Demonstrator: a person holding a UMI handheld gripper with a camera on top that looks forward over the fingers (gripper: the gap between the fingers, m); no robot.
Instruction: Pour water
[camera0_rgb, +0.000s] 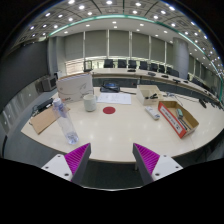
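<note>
The claw (110, 158) is open, holding nothing, its pads (77, 156) wide apart above the counter (120, 128). A bottle (66, 122) stands ahead to its left, a cup (90, 102) beyond, a box (178, 117) to its right.

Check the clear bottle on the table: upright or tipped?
Upright. The bottle stands on the table, well ahead of the open claw, whose pink pads hold nothing. Water level: cannot tell.
</note>
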